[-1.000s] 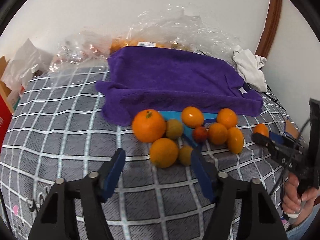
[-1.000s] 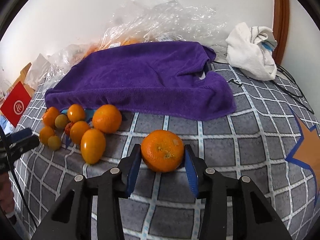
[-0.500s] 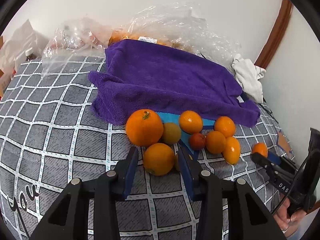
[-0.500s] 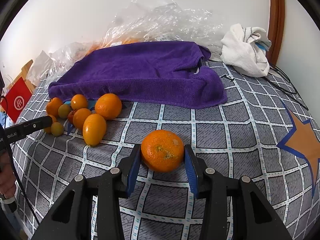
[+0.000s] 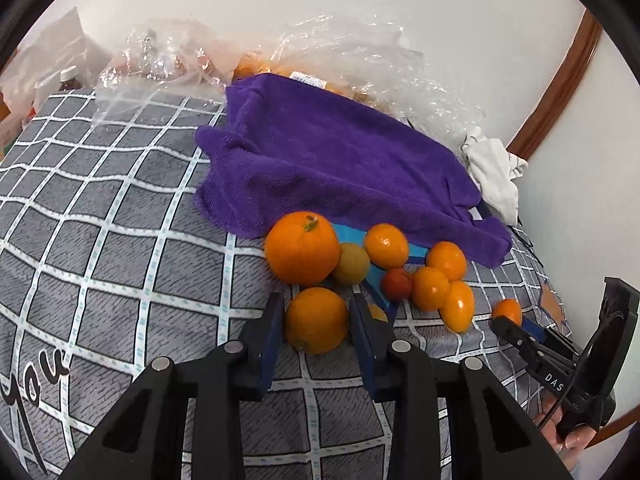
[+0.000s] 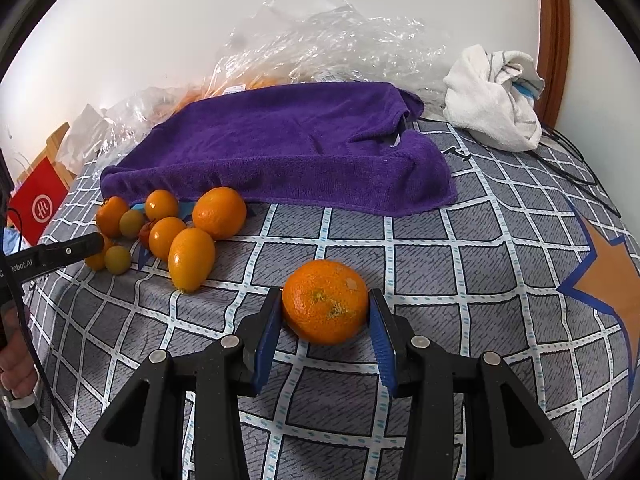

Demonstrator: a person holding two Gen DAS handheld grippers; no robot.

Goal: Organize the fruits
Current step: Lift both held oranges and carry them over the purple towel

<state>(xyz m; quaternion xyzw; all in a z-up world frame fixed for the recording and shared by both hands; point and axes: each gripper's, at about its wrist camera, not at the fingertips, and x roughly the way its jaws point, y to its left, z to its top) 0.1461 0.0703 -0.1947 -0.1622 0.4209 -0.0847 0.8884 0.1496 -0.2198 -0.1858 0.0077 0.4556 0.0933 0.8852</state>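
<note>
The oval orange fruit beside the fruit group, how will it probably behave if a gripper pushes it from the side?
The oval orange fruit looks smooth and glossy, so pads may slip on it. Being egg-shaped, it would likely wobble or turn rather than roll straight. It touches a round orange, so a push probably disturbs the neighbours too.

Purple towel (image 6: 288,152) plush terry; plastic bags (image 6: 320,36) clear, crinkled.

The grey checked bedcover (image 5: 120,240) bears the cursive word "You" at its near left corner. The right gripper (image 5: 532,344) shows "DAS" in white on its black arm, and the left gripper (image 6: 60,258) reads "obot.AI". Left of the bedcover, a red card (image 6: 38,204) carries a white round logo that cannot be read.
</note>
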